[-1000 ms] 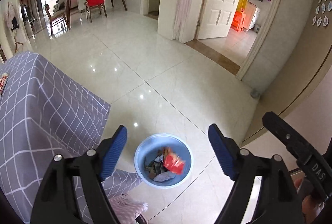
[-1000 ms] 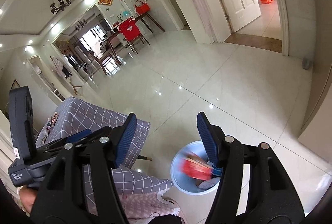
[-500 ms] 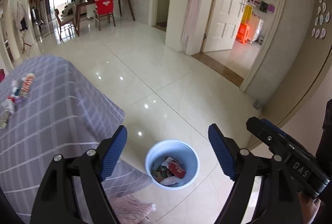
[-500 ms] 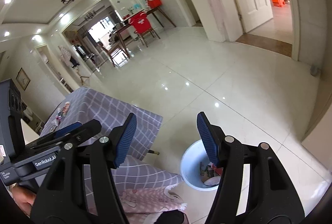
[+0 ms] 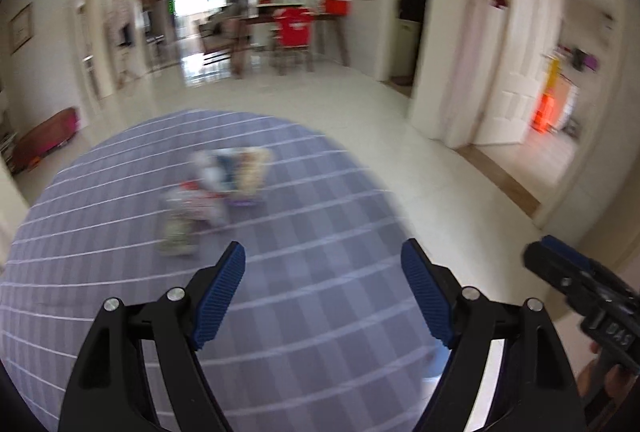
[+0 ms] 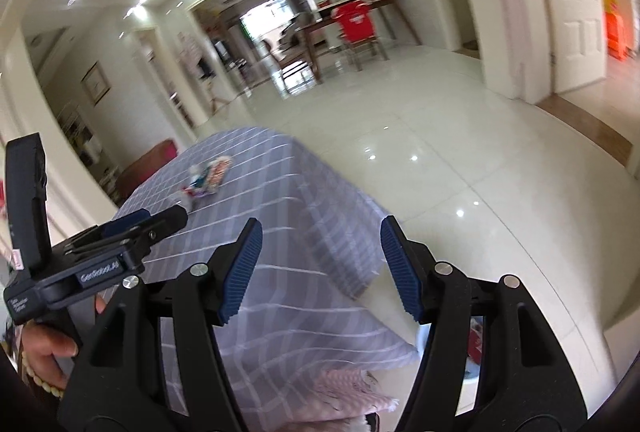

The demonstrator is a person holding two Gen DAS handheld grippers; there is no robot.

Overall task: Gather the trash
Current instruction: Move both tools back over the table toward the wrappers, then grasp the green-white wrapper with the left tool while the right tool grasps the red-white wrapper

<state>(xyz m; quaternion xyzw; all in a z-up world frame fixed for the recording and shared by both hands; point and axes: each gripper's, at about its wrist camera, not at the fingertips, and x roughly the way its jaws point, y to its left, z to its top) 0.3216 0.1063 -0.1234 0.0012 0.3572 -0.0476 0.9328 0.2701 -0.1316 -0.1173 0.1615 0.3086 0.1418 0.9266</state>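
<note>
Both black two-finger grippers with ribbed blue pads are standing wide apart and carrying nothing: the left gripper (image 5: 322,296) is hovering over the grey-blue checked tablecloth (image 5: 120,272), and the right gripper (image 6: 320,268) is hanging beside it, over the cloth's corner. The task's thing, a small heap of crumpled wrappers (image 5: 216,188), is lying near the middle of the cloth, ahead of both grippers. Blur is making an exact count impossible; roughly four or five pieces seem clustered in one pile. The pale blue round bin (image 6: 474,348) is peeking out low behind the right finger. One risk: closing on overlapping wrappers may snag the loose cloth or scatter pieces onto the glossy white tiles.
</note>
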